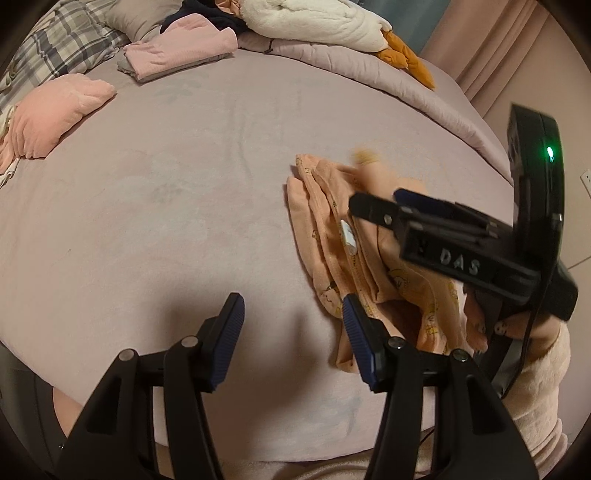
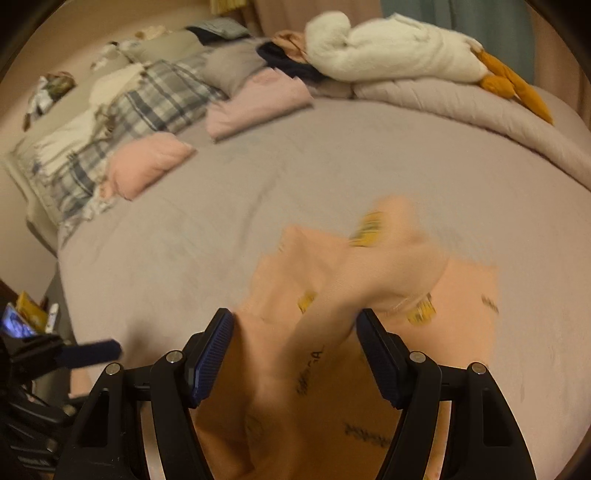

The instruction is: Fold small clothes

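My left gripper (image 1: 293,334): jaws parted about halfway, nothing between the pads, only bare mauve bedsheet (image 1: 166,192); its right finger lies just against the near edge of the peach printed garment (image 1: 332,236), not clamping it. That garment: crumpled on the sheet toward my right, a small white label showing on its fold. My right gripper (image 1: 373,201): seen from the left wrist, it reaches over the garment from the right, a hand in a fluffy pale sleeve (image 1: 543,369) behind it; from here I cannot tell its hold. From the right wrist, my right gripper (image 2: 295,350) stands wide, a blurred fold of the garment (image 2: 332,302) rising between the pads; whether they press it I cannot tell. Right wrist only: plaid pillow (image 2: 155,103) and cluttered ledge at far left. Both views: folded pink pile (image 1: 184,48), pink cushion (image 1: 55,110), white plush goose (image 1: 314,22) at the far edge.
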